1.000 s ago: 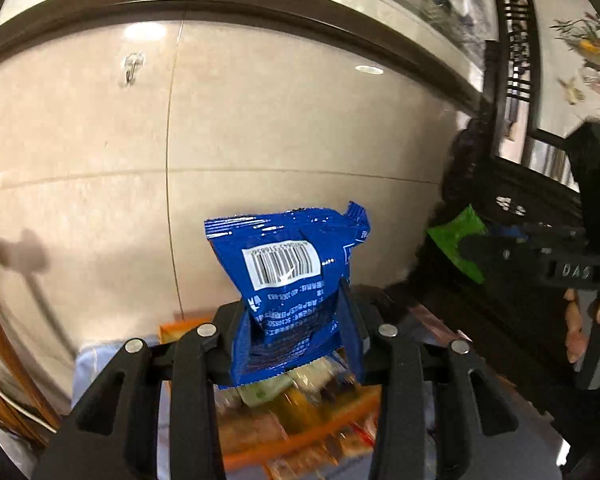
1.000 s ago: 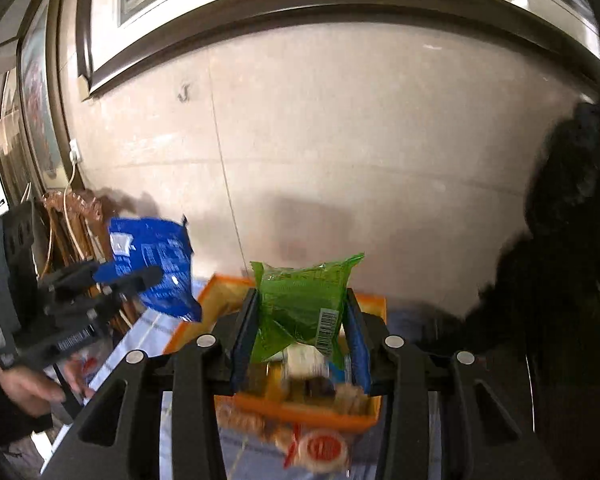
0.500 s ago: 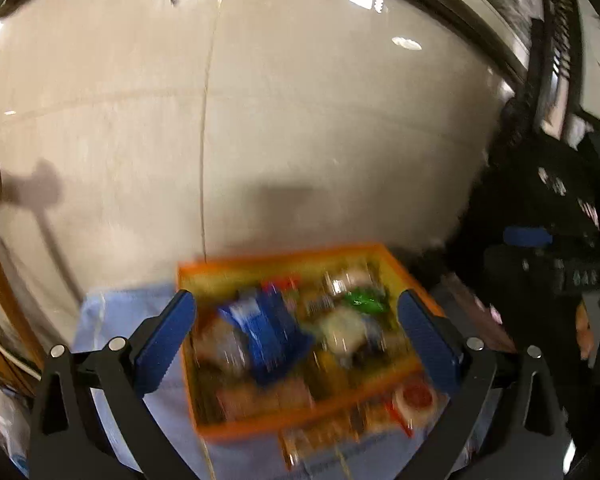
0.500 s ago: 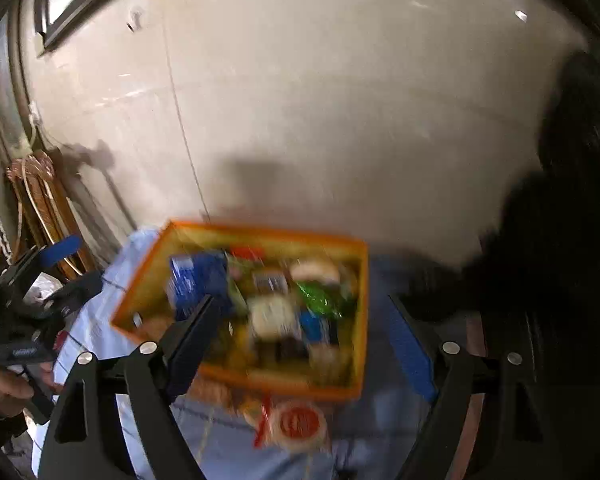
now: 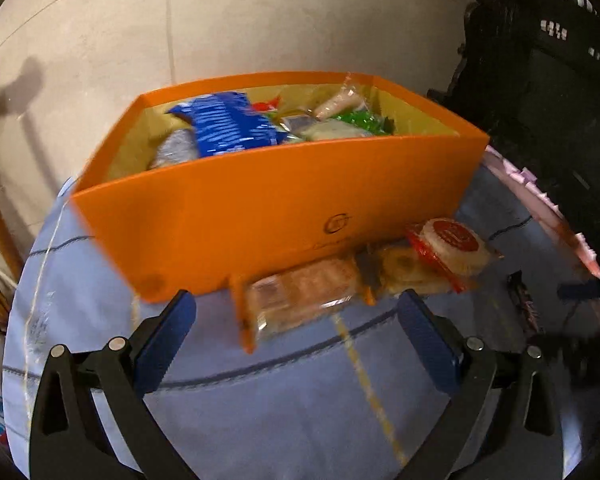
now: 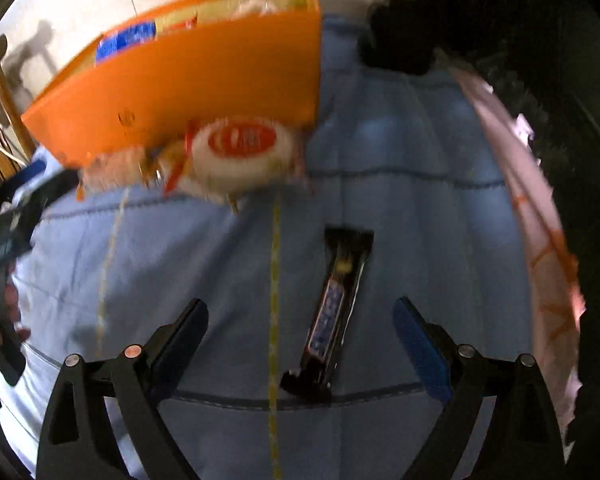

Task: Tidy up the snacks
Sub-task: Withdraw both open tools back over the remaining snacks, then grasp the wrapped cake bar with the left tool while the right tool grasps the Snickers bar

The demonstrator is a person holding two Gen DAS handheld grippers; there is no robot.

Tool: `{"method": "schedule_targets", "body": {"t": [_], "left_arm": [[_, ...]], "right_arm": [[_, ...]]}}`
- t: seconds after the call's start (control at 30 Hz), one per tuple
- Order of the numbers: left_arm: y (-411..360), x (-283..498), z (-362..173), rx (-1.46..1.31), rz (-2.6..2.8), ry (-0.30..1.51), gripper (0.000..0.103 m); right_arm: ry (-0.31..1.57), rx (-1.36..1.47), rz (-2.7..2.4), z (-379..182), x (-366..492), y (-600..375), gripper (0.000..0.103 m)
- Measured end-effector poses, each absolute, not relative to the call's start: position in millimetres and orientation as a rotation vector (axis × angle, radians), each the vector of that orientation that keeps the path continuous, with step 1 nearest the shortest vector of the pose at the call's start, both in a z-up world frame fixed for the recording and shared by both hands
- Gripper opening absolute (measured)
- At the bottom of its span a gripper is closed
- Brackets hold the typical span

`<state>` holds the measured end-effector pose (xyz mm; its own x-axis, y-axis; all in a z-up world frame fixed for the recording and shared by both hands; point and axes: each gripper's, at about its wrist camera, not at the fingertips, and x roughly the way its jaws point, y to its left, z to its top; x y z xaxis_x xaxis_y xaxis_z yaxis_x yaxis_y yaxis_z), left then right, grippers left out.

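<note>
On the left, the left gripper [image 5: 294, 326] stands wide apart with nothing between its blue pads, its jaws having just been opening; it hangs over the blue cloth of the counter [image 5: 260, 420], aimed at the clear-wrapped biscuit packet [image 5: 304, 294] lying just in front of the orange box [image 5: 260, 208]. That packet looks light and flat, its film slick and its contents brittle, so a hold across the short sides near the middle, with mild pressure, would likely suit it better than a pinch at the crimped end. Next to it, touching the box wall, lie a second clear-wrapped pastry [image 5: 408, 272] and the round cake with a red label [image 5: 454, 244], which partly overlaps it; both seem soft and easily crushed. Inside the box the blue bag [image 5: 228, 124] and a green packet [image 5: 360, 122] rest on the heap of other snacks. Further right, the right gripper [image 6: 300, 316] is likewise spread wide and empty, its jaws also having just been opening. The dark chocolate bar [image 6: 334, 312] lies lengthwise on the cloth, reaching down between its fingers but touched by neither. The bar should be stiff, narrow and light, with a glossy wrapper that may slide; taking it across its width at mid-length looks the surest hold, since its long axis runs nearly in line with the fingers.
</note>
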<state>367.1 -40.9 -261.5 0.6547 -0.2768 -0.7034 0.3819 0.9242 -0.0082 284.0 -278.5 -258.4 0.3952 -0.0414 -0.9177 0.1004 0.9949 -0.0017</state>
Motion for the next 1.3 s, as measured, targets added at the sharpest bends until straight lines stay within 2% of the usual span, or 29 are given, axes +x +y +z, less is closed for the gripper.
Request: {"method": "schedule_targets", "body": {"t": [0.17, 0.53, 0.57, 0.6, 0.63, 0.67, 0.7, 0.73, 0.8, 0.9, 1.2, 1.23, 1.27, 1.3], "left_arm": [[-67.0, 391.7, -274.6, 0.174, -0.314, 0.792, 0.098], [-71.4, 417.6, -308.3, 0.159, -0.173, 0.915, 0.099], [-71.7, 417.4, -308.9, 0.158, -0.186, 0.919, 0.099], [-71.3, 416.7, -308.7, 0.158, -0.197, 0.919, 0.099], [-69.1, 414.9, -307.7, 0.153, -0.2, 0.914, 0.094], [-65.5, 413.6, -306.5, 0.135, -0.211, 0.911, 0.085], [-63.5, 412.0, -305.6, 0.126, -0.219, 0.908, 0.082], [-60.8, 409.1, -305.1, 0.126, -0.224, 0.906, 0.079], [-57.5, 404.3, -304.0, 0.13, -0.245, 0.905, 0.078], [-48.2, 394.0, -301.7, 0.128, -0.259, 0.899, 0.077], [-30.7, 380.3, -296.5, 0.123, -0.266, 0.897, 0.077], [-31.0, 380.0, -296.2, 0.125, -0.265, 0.898, 0.078], [-29.9, 375.1, -297.7, 0.129, -0.268, 0.902, 0.078], [-31.4, 373.9, -297.1, 0.137, -0.27, 0.9, 0.078]], "right_arm": [[1.116, -0.024, -0.081, -266.5, 279.0, -267.8, 0.094], [1.082, -0.072, -0.069, -280.9, 270.3, -261.7, 0.094], [1.087, -0.063, -0.064, -282.7, 271.8, -261.7, 0.09], [1.108, -0.047, -0.056, -288.2, 272.5, -263.3, 0.081], [1.098, -0.015, -0.041, -290.2, 274.6, -267.9, 0.075], [1.095, 0.004, -0.028, -289.4, 272.9, -268.5, 0.065], [1.089, -0.003, -0.015, -287.7, 271.5, -265.3, 0.054], [1.088, -0.002, -0.006, -286.8, 271.3, -263.3, 0.049], [1.082, 0.069, 0.007, -283.7, 270.0, -266.3, 0.031], [1.073, 0.138, -0.004, -279.7, 266.6, -275.2, 0.027], [1.081, 0.115, 0.05, -272.1, 269.1, -272.2, 0.025], [1.08, 0.093, 0.048, -273.7, 271.5, -270.4, 0.03], [1.087, 0.067, 0.042, -277.5, 274.1, -267.3, 0.051], [1.13, 0.053, 0.021, -287.2, 278.3, -265.6, 0.063]]}}
